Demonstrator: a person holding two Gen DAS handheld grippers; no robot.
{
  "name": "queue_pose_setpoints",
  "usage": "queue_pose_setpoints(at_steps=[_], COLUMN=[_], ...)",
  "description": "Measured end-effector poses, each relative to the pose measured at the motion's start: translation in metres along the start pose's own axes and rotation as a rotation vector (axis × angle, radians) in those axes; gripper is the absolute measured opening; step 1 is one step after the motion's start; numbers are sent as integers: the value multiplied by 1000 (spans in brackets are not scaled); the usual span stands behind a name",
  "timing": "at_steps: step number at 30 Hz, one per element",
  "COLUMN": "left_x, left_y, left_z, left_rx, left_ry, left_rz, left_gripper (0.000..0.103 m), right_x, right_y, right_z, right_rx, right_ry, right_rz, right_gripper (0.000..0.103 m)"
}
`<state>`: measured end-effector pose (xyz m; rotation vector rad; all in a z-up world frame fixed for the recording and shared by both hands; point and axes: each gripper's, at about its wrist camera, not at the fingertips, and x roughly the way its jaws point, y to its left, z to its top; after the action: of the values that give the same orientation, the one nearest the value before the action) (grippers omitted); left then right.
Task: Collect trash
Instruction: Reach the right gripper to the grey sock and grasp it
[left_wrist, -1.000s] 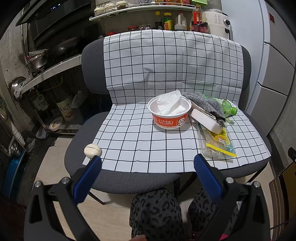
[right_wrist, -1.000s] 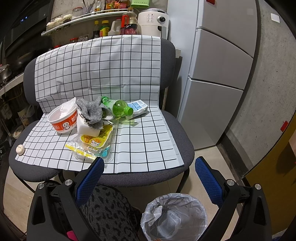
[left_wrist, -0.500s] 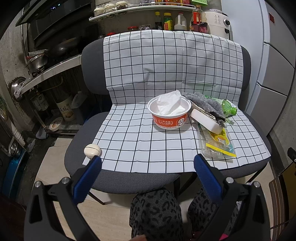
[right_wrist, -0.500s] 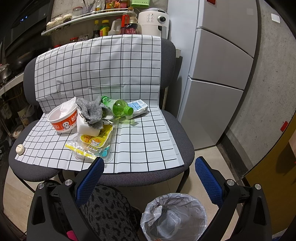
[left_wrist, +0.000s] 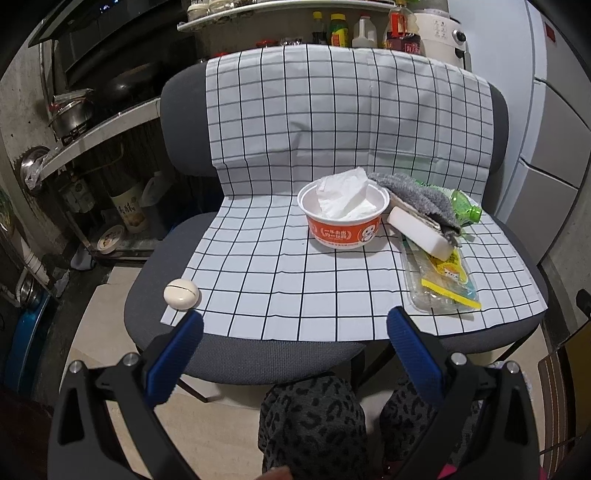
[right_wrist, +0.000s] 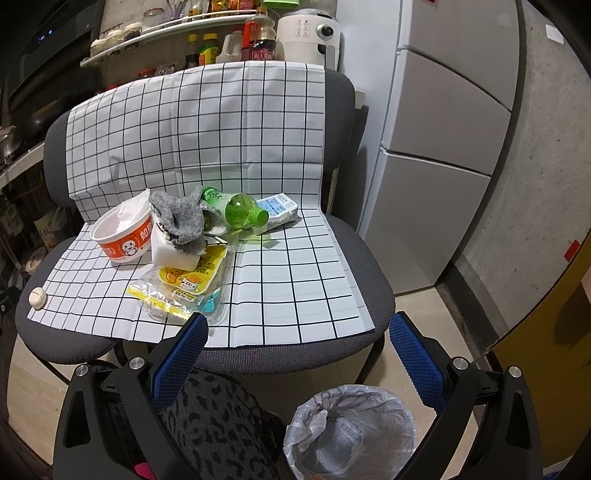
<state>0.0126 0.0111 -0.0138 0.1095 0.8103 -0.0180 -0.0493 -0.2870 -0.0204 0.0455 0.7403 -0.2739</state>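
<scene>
Left wrist view: left gripper (left_wrist: 295, 325) spread wide, empty, held short of the seat's front edge. Ahead on the checked cloth (left_wrist: 280, 273), an orange paper bowl (left_wrist: 343, 221) stuffed with tissue (left_wrist: 345, 197); touching its right side, a white foam block (left_wrist: 419, 232) under a grey rag (left_wrist: 417, 195), with a green bottle (left_wrist: 463, 208) behind. Flat snack wrapper (left_wrist: 443, 280) near the front right corner. Small cream ball (left_wrist: 181, 293) alone at the left edge.

Right wrist view: right gripper (right_wrist: 297, 325) likewise wide apart, holding nothing. Lined bin (right_wrist: 351, 430) on the floor directly below, between the fingers. Blue-white packet (right_wrist: 279, 208) just beside the bottle's neck.

Likely trouble: pile overlapped, so lifting the rag or block could drag neighbours off the seat or roll the bottle; loose tissue may fall from a tipped bowl; thin wrapper hard to pinch off slippery cloth.
</scene>
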Motion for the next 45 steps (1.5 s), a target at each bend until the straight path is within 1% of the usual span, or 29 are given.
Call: queue_pose_setpoints(at_steps=[3,8,9,11,14,16,18,20,21,23,26,28,30,33,34,35,36,38,43,45], left_x=[13,38,45,52,66,75,82,88,92,98,108,114,123,136,140,145,149,152,148,145], left_y=[0,1,0,-2,-3,-4,-2,2,4,4,2,4,5,6,7,7,6,6,12,15], left_z=[0,2,2,4,10,14,19,24,29,37,52,60,69,75,75,76,76,75,73,71], left_rx=[-3,-22,-17,-9,-3,8,6,-20,-34,-29,2,-5,-18,-29,-31,-33,-32,-29,-39,-46], left_ry=[22,65,71,78,69,58,39,31,32,31,17,14,10,23,30,38,46,53,43,40], left_rz=[-2,-31,-38,-39,-24,-23,-58,-109,-122,-105,-58,-57,-49,-66,-69,-70,-66,-43,-2,7], left_gripper=[97,97,97,97,97,97,97,97,97,97,97,97,97,97,97,97,97,97,97,97], right_x=[9,31,36,46,66,76,85,97,102,113,131,145,157,184,192,201,209,218,229,230], right_y=[2,6,6,8,18,27,35,46,51,64,86,99,109,125,129,133,136,140,146,149], right_z=[2,7,9,15,27,37,44,53,57,68,85,95,103,115,116,118,120,121,123,124], right_rx=[-8,-2,8,28,15,7,-6,-11,-17,-40,-80,-106,-121,-153,-158,-161,-165,-173,-179,-181], right_ry=[-11,-35,-40,-62,-30,-27,-23,-23,-25,-26,-22,-12,-6,25,40,58,81,100,114,117], right_rz=[26,91,111,178,243,300,334,372,388,415,470,496,495,473,468,458,450,446,438,439], right_gripper=[97,97,97,97,97,97,97,97,97,95,93,92,91,91,85,73,71,71,71,65])
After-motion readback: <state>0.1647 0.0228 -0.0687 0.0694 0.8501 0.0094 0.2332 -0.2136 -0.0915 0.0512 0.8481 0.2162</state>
